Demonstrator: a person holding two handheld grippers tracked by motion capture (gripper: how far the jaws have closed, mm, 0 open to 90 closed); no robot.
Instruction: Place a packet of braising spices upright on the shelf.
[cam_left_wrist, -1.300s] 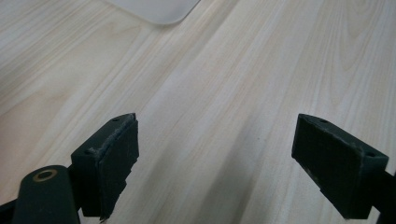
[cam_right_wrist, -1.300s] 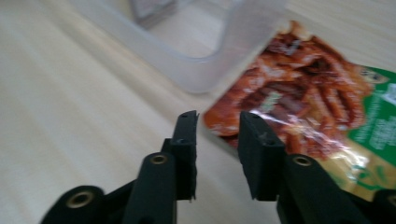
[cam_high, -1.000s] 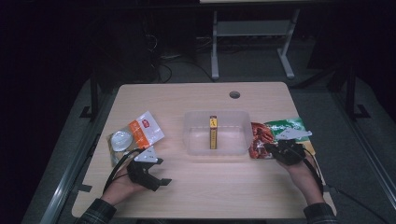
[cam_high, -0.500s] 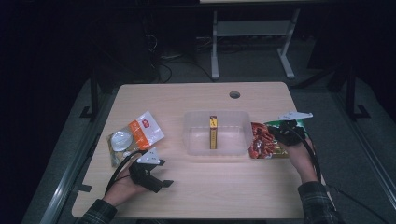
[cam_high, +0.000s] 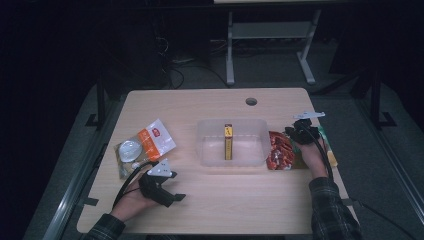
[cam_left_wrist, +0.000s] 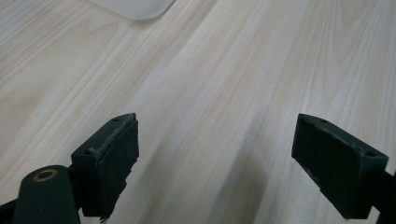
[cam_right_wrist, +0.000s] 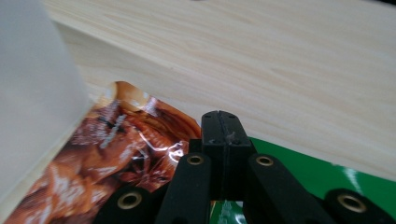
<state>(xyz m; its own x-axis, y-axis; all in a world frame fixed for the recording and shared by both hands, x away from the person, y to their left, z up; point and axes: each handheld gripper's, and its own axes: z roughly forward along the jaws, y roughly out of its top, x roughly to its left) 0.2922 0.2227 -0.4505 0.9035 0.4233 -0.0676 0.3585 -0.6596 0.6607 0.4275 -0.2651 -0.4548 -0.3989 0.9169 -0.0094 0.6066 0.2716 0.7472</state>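
High view: the right gripper (cam_high: 299, 131) hovers at the bench's right edge, over the far end of the red packet (cam_high: 279, 151), which lies just right of the clear tub (cam_high: 231, 144). The left gripper (cam_high: 165, 192) rests near the front-left corner.

Left gripper view: its 2 jaws stand wide over bare wood.

Right gripper view: the right gripper (cam_right_wrist: 223, 130) has its jaws pressed together, empty, above the red packet (cam_right_wrist: 112, 154) and a green packet (cam_right_wrist: 299, 163).

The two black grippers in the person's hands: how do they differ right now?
The left gripper has jaws wide apart over bare table; the right gripper has jaws pressed together, nothing between, above a red-brown snack packet. Both are black, hand-held and cabled.
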